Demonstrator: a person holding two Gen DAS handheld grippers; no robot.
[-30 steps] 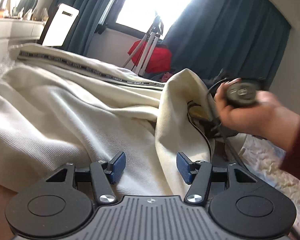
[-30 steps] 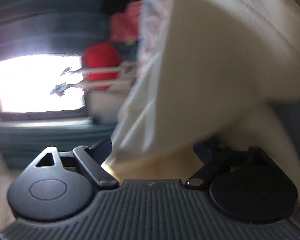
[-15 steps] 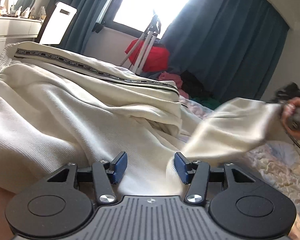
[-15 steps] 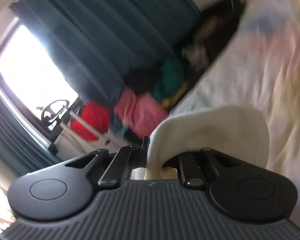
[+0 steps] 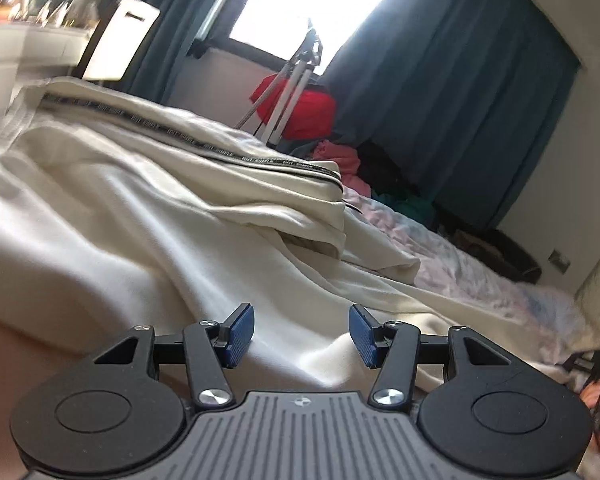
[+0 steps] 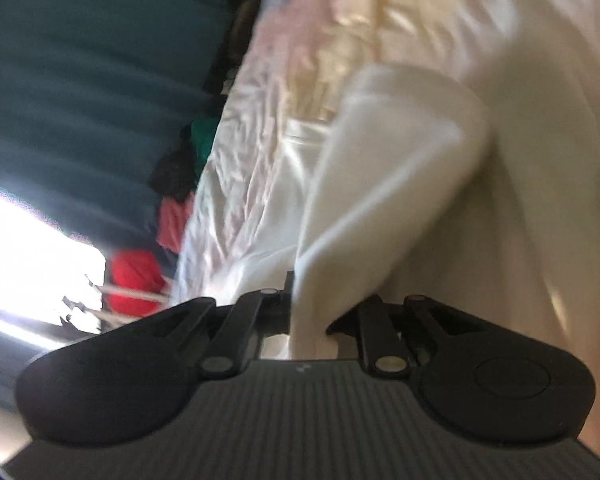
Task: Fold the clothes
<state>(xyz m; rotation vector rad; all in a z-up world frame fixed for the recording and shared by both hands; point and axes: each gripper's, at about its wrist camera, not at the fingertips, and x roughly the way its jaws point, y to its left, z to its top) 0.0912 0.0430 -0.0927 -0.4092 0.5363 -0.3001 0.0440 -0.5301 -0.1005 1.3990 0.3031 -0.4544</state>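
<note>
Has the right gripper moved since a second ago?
Yes. The right gripper, shut on the cream garment, swept right and down, away from the red bag.

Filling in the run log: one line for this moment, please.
step: folding | left gripper: open over cream garment | right gripper: shut on cream garment | surface: bed sheet

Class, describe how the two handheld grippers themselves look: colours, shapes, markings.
The left gripper has a grey ribbed body, two black round-ended side plates with circular recesses, black link arms with silver screws, and blue textured pads. A small round emblem marks the grey body. The right gripper has the same black plates, silver screws and ribbed body; its pads are hidden.
</note>
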